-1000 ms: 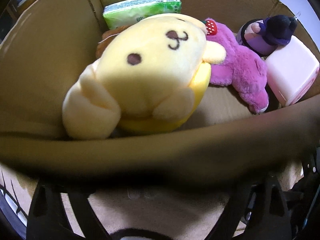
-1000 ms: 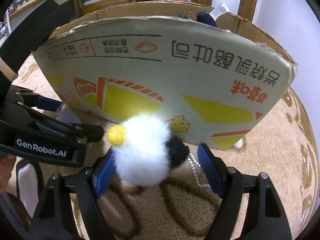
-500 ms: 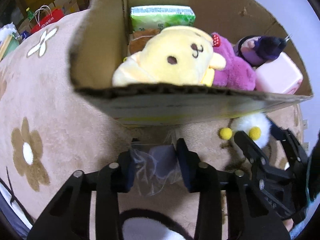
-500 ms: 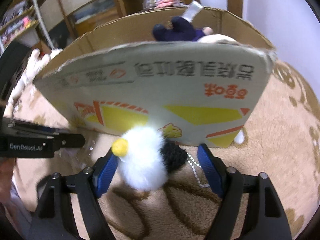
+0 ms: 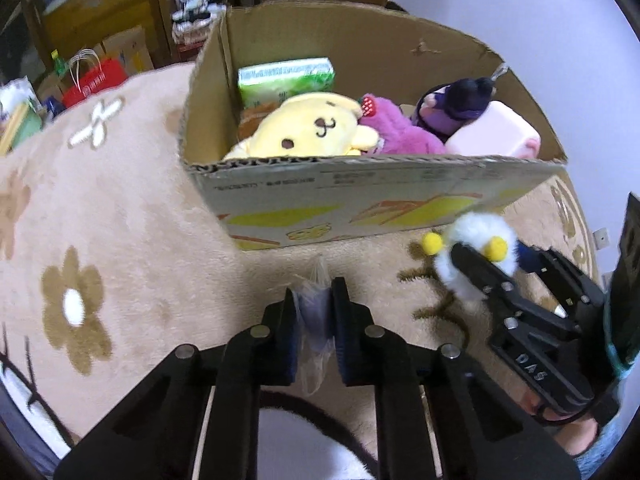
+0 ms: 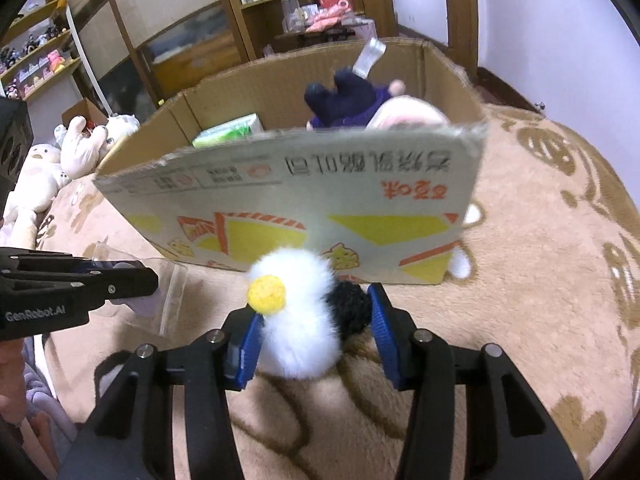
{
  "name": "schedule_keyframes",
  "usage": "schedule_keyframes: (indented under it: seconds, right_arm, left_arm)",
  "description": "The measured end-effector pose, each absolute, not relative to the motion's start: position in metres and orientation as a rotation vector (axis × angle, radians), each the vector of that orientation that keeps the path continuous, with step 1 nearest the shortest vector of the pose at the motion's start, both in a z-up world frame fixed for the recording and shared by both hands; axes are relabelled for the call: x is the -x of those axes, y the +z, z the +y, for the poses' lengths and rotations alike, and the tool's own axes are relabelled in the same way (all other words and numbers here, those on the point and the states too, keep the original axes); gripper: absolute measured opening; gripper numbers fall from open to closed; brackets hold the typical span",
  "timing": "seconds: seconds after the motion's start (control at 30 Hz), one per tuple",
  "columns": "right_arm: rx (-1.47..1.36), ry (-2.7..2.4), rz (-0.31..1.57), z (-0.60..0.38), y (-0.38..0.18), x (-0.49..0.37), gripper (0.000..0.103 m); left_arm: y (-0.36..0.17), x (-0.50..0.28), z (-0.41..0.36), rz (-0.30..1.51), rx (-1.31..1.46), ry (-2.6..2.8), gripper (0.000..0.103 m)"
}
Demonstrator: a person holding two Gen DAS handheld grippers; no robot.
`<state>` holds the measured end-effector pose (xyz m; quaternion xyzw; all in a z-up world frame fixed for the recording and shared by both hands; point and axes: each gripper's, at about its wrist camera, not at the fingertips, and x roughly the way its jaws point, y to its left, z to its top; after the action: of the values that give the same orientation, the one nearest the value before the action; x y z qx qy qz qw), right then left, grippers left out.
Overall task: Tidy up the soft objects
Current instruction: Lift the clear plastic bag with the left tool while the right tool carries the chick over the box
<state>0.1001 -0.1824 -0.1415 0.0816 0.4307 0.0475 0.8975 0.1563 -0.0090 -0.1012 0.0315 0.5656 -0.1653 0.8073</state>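
My left gripper [image 5: 314, 312] is shut on a clear plastic bag [image 5: 316, 320] holding something pale purple, low over the rug in front of the cardboard box [image 5: 360, 196]. It also shows in the right wrist view [image 6: 120, 280] with the bag [image 6: 168, 296]. My right gripper [image 6: 312, 320] is shut on a white fluffy toy [image 6: 298, 312] with yellow pompoms and a black part, just in front of the box wall [image 6: 320, 184]. The toy also shows in the left wrist view [image 5: 472, 248]. The box holds a yellow dog plush [image 5: 304, 132], a magenta plush [image 5: 400, 136], a dark purple doll [image 5: 456, 100], a pink pack [image 5: 492, 136] and a green tissue pack [image 5: 284, 80].
A beige flower-patterned rug [image 5: 100, 240] covers the floor. Cream plush toys [image 6: 60, 160] lie at the left beyond the box. A red bag [image 5: 96, 80] and wooden cabinets [image 6: 180, 32] stand behind. A white wall [image 5: 540, 20] is at the right.
The left gripper has pulled back out of the box and down to the rug, and closed tighter on the plastic bag. The right gripper has risen a little with the white toy.
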Motion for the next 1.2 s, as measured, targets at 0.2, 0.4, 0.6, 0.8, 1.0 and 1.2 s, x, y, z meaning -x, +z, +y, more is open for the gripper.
schedule_keyframes:
  seconds: [0.2, 0.4, 0.6, 0.8, 1.0, 1.2]
  right_arm:
    - [-0.170, 0.091, 0.805, -0.187, -0.108, -0.074, 0.052]
    - [-0.180, 0.088, 0.695, -0.189, -0.073, -0.057, 0.052]
    - [-0.149, 0.092, 0.562, -0.184, -0.026, -0.053, 0.052]
    - [-0.116, 0.097, 0.467, -0.182, 0.013, -0.058, 0.052]
    - [-0.082, 0.090, 0.421, -0.184, 0.032, -0.073, 0.052]
    - [-0.082, 0.075, 0.431, -0.188, 0.024, -0.096, 0.053]
  left_arm:
    - [-0.071, -0.138, -0.014, 1.117, -0.080, -0.341, 0.012]
    - [-0.029, -0.111, -0.013, 0.881, -0.118, -0.305, 0.012]
    - [0.018, -0.097, -0.003, 0.633, -0.127, -0.261, 0.012]
    - [0.042, -0.096, 0.004, 0.509, -0.108, -0.239, 0.012]
    - [0.053, -0.109, 0.002, 0.435, -0.102, -0.262, 0.012]
    - [0.045, -0.139, -0.010, 0.428, -0.100, -0.306, 0.013]
